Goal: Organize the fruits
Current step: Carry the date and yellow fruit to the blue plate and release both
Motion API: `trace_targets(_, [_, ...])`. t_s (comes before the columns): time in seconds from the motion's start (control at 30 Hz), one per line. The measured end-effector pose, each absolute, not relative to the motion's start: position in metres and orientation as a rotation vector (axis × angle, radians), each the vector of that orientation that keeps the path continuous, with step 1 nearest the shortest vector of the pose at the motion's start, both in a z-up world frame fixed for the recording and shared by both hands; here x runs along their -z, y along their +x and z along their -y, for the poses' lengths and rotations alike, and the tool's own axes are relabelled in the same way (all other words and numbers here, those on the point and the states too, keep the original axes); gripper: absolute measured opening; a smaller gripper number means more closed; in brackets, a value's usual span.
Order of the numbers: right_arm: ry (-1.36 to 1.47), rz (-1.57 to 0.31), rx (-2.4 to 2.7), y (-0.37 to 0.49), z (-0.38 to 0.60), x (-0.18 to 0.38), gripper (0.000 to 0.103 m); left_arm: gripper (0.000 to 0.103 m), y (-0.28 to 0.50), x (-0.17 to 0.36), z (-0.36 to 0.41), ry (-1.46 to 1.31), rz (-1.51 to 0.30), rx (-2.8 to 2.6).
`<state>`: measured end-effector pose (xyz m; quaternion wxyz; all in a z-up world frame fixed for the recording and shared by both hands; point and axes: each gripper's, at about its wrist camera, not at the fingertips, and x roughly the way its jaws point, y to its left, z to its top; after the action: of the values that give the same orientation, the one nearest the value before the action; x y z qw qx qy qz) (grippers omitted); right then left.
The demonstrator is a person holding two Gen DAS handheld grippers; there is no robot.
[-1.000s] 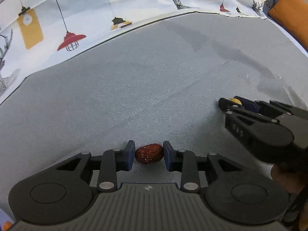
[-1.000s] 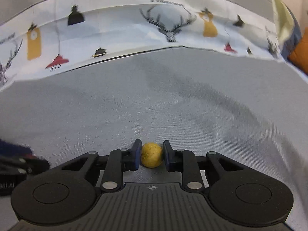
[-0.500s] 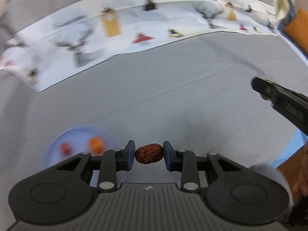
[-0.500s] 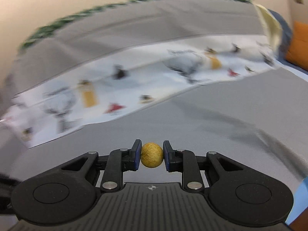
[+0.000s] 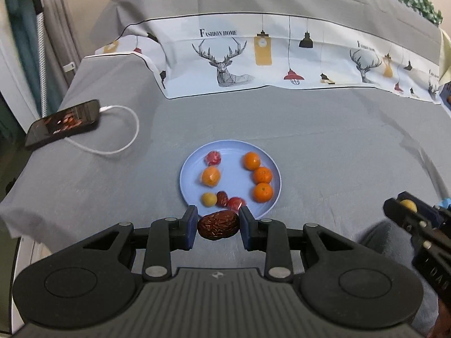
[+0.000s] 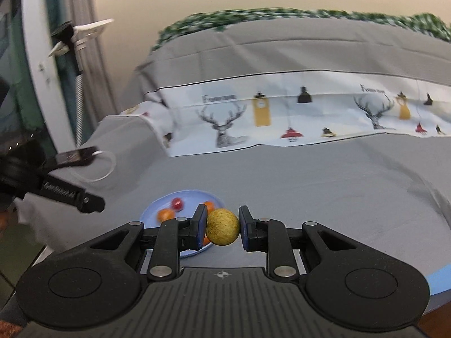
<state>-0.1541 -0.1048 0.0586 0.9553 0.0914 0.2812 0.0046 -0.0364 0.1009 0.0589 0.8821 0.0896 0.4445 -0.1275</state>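
Grey bedding covered the bed, with a white cloth printed with deer and lamps folded across its far side.

Left tongs were clamped on a wrinkled dark red date, both blue pads pressing its ends, the fruit lying crosswise between them. The date hung over the near rim of a blue plate, which sat just beyond the fingertips on the bedding.

Right tongs were clamped on a round yellow fruit, held squarely between the pads. In the right wrist view the plate showed beyond and to the left of these tongs, partly hidden by the left finger. In the left wrist view the right tongs stood at the right edge, well to the right of the plate, with the yellow fruit showing at their tip.

On the plate lay four oranges: three in a curved row on the right side, one on the left. A red fruit sat at the far left, a small yellow one at the near left, and beside that a second date touching another red fruit.

Further left, a phone lay near the bed's edge with a white cable looping from it. A curtain hung beyond that corner.
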Motion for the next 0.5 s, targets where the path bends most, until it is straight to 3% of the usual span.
trace_targets(0.5, [0.078,-0.558,-0.021,-0.177,0.061,-0.073,0.025,0.035,-0.081,-0.063,-0.126,0.094,-0.89,0.344])
